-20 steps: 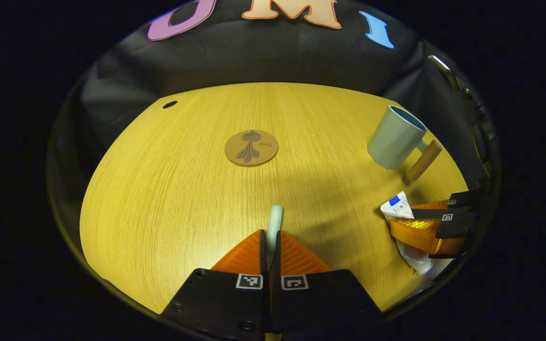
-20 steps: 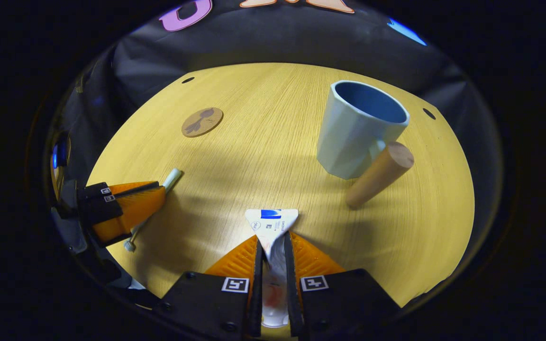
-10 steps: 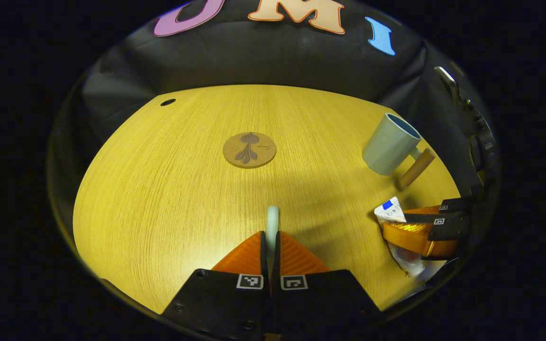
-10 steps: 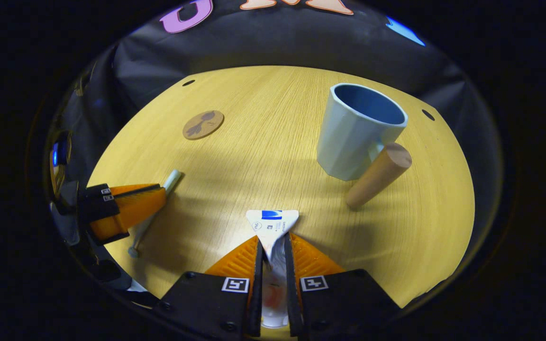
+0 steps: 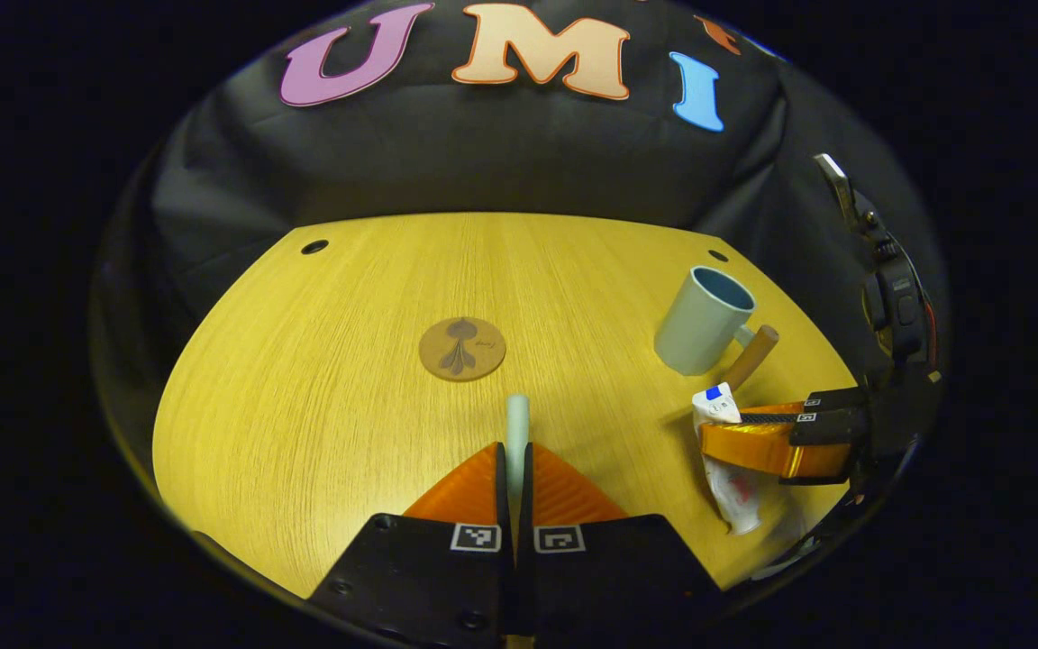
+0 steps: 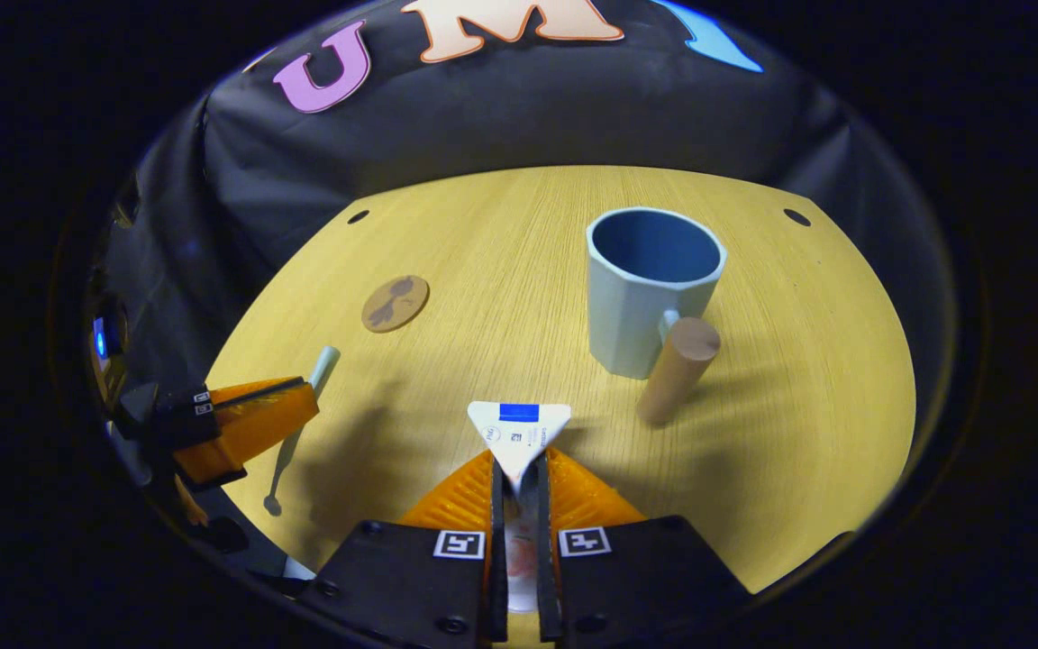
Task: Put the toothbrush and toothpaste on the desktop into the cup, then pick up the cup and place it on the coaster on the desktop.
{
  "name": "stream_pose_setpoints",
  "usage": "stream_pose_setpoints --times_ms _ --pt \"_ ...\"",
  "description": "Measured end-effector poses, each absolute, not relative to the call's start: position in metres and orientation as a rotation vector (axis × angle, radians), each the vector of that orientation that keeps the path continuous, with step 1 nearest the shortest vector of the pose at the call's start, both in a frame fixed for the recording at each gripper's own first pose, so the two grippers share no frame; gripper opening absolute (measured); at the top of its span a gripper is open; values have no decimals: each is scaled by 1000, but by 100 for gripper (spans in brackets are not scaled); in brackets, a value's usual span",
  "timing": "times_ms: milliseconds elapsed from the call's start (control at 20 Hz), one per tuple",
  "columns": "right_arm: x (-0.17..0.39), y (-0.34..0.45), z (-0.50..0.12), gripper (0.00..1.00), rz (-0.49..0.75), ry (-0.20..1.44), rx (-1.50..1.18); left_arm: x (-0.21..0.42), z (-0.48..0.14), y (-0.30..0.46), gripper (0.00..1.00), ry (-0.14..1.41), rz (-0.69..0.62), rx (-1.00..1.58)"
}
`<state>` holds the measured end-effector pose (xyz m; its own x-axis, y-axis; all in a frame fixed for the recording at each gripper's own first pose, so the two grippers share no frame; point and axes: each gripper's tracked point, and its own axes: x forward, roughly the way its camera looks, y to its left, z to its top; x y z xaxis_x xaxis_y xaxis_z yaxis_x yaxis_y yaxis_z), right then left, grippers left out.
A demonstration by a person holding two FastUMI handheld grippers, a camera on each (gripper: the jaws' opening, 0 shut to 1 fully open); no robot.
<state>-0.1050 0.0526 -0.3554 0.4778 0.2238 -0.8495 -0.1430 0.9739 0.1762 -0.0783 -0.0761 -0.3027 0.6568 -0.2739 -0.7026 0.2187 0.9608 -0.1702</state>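
Between the pressed fingers of the left gripper (image 5: 515, 451): toothbrush (image 5: 517, 424) pinched, poking forward. Ahead, coaster (image 5: 462, 348) on the desk (image 5: 303, 397); off right, cup (image 5: 702, 320).

Between the right gripper (image 6: 519, 464) fingers: toothpaste (image 6: 519, 433) clamped, flat end forward. Ahead and right, upright cup (image 6: 650, 293); far left, coaster (image 6: 396, 303), left gripper (image 6: 253, 419) holding toothbrush (image 6: 321, 368).

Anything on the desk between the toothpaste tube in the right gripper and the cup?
Nothing: in the right gripper view, bare desk separates the toothpaste tube from the cup. The cup's wooden handle juts toward the tube.
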Motion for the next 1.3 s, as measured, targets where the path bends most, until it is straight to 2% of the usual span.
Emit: stream_pose_setpoints --times_ms 550,1000,1300 --pt "-50 42 -283 15 229 818 114 -41 -231 -85 0 600 -286 -121" --pt "10 12 -225 15 174 667 135 -36 -197 -93 0 554 -301 -149" --pt "40 -9 -220 15 128 617 157 -35 -182 -93 0 530 -292 -152"
